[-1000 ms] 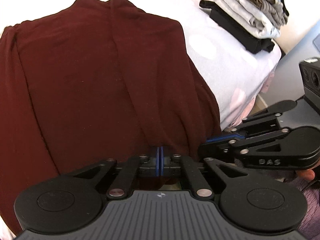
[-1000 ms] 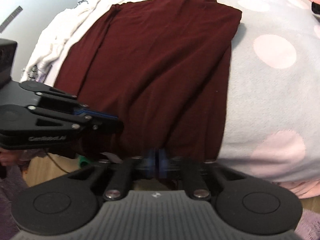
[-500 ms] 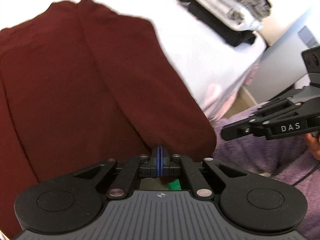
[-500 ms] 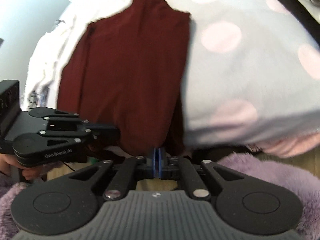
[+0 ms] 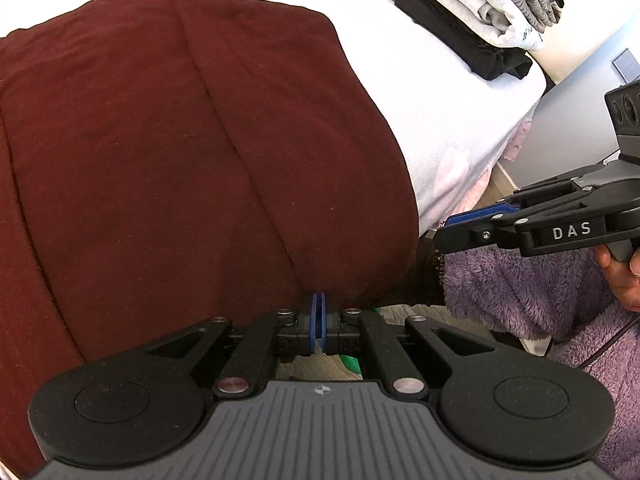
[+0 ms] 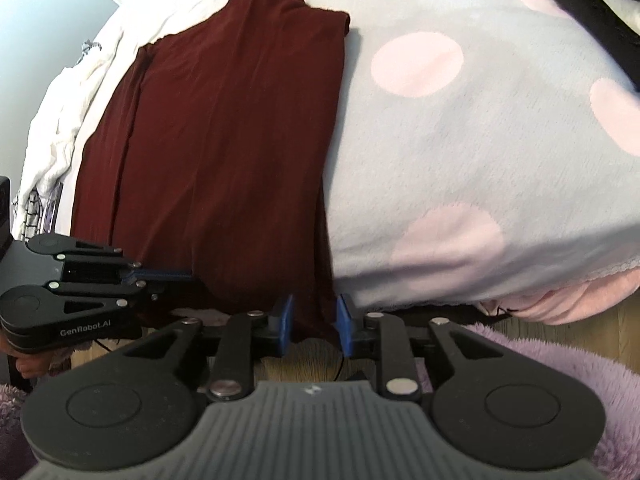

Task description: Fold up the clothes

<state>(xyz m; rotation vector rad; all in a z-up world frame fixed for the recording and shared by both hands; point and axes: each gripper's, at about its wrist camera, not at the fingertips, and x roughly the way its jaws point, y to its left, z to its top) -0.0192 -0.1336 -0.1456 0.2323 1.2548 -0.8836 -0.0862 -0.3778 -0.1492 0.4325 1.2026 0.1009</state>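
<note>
**Grippers, both pitched steeply down**

My left gripper: blue pads pressed flat together, dark red fabric pinched at their tips. My right gripper: jaws have just been opening, fabric hanging loose between the parted pads. My right hand grips its handle.

Maroon garment cut off left; hem hidden

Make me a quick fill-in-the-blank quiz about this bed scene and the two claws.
1. The garment spread on the bed is dark ____.
2. The left claw is ____ on that garment's hem.
3. The right claw has just been opening; its jaws now stand ____.
4. The blanket is grey with pink ____.

Missing words: red; shut; open; dots
</note>
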